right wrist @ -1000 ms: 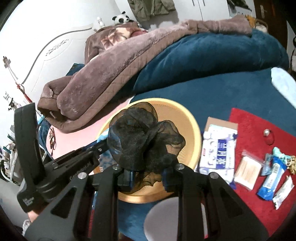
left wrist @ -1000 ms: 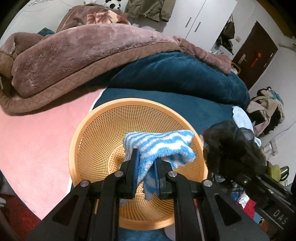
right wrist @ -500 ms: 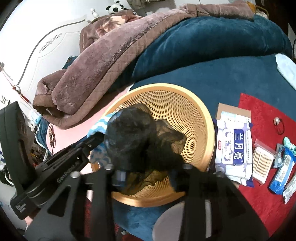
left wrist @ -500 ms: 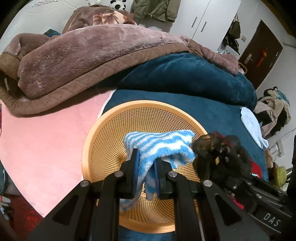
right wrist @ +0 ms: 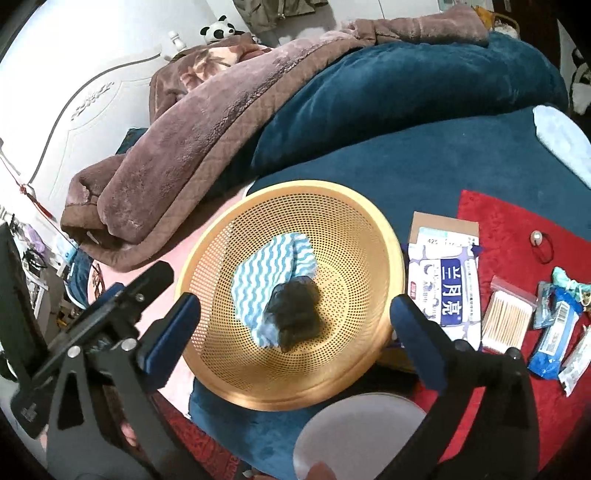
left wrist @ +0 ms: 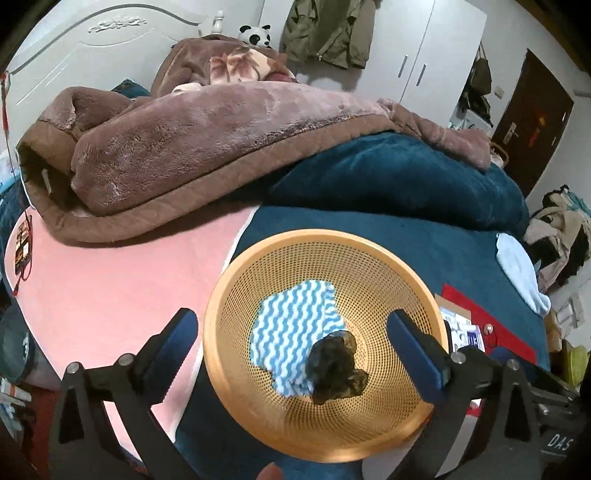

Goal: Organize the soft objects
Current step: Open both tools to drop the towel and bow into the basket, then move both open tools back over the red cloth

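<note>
Round orange perforated plastic basket (left wrist: 399, 439) (right wrist: 354, 236) sits on the bed, partly on the dark teal plush bedspread (left wrist: 388, 243) (right wrist: 424, 155), its left side over the pink sheet (left wrist: 122, 291). This basket serves as the landmark.

Inside the basket, on its bottom: a blue-and-white wavy-striped fluffy cloth (left wrist: 291, 325) (right wrist: 266, 273), lying spread out. A crumpled black sheer fabric bundle (left wrist: 334, 369) (right wrist: 295, 314) rests on the near edge of that cloth, touching it, also inside the basket.

Left tongs (left wrist: 295, 345): spread wide apart, holding nothing, hovering above the basket with one blue-padded finger either side of the rim in the left wrist view. Right tongs (right wrist: 295, 319): likewise wide apart and empty, above the near side of the basket.

Beyond the basket: a heaped brown fleece blanket (left wrist: 192, 140) (right wrist: 192, 140), with a small panda plush toy (left wrist: 254, 35) (right wrist: 218, 31) behind it by the white headboard.

Right of the basket: a white-and-purple pack of wipes (right wrist: 445, 291) just beside the rim, lying over a brown cardboard piece. Further right, on a red cloth (right wrist: 517, 229): a clear bag of cotton swabs (right wrist: 508, 317), blue wrapped packets (right wrist: 554, 332), a black hair tie with a pearl bead (right wrist: 537, 240). A pale blue towel (left wrist: 517, 273) (right wrist: 561, 140) lies well off to the far right of the basket.

Near side of the basket: a white round plate (right wrist: 354, 435), edge only.
</note>
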The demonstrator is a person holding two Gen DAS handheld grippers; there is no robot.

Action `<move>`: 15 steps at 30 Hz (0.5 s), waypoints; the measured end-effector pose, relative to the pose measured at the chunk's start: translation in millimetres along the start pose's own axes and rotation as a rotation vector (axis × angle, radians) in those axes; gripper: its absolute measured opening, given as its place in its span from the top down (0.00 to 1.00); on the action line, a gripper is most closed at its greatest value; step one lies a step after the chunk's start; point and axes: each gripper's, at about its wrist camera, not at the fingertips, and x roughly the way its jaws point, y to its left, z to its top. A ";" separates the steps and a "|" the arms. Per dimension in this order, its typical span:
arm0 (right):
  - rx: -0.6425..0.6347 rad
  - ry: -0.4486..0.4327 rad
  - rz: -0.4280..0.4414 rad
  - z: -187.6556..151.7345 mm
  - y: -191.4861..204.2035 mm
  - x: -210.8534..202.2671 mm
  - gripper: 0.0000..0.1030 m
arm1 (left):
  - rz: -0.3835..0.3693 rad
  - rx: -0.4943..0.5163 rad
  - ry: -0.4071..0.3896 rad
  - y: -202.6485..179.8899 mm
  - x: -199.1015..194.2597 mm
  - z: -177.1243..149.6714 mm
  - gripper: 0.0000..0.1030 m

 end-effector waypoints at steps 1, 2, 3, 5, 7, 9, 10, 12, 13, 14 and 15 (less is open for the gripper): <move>-0.005 -0.004 -0.005 -1.1 0.2 -1.0 0.00 | 0.001 0.003 -0.001 0.0 -2.0 0.2 0.01; -0.011 -0.005 -0.005 -2.4 0.4 -2.1 0.00 | 0.004 0.006 -0.004 0.2 -4.2 0.3 0.01; -0.015 -0.003 -0.007 -3.3 0.7 -2.8 0.00 | 0.000 0.009 -0.004 -0.1 -5.7 0.3 0.01; -0.026 -0.002 -0.016 -5.7 1.7 -5.0 0.00 | -0.002 0.002 0.001 1.0 -9.6 -0.2 0.01; -0.032 0.001 -0.021 -7.7 2.6 -7.7 0.00 | 0.007 0.001 0.007 1.5 -12.5 -1.8 0.01; -0.037 0.006 -0.022 -9.9 2.1 -10.5 0.00 | 0.008 -0.003 0.020 1.6 -15.1 -4.3 0.01; -0.039 0.007 -0.024 -11.0 2.1 -11.8 0.00 | 0.002 -0.006 0.032 1.0 -16.2 -5.9 0.01; -0.044 0.010 -0.031 -13.7 1.9 -15.4 0.00 | -0.009 -0.012 0.058 -0.2 -16.9 -10.3 0.01; -0.045 0.012 -0.036 -14.8 1.5 -17.3 0.00 | -0.018 -0.015 0.076 -0.9 -17.1 -12.6 0.01; -0.046 0.013 -0.040 -15.9 0.9 -19.3 0.00 | -0.025 -0.017 0.089 -1.3 -17.6 -14.5 0.01; -0.045 0.013 -0.042 -17.1 0.1 -21.3 0.00 | -0.032 -0.019 0.102 -2.4 -17.9 -16.8 0.01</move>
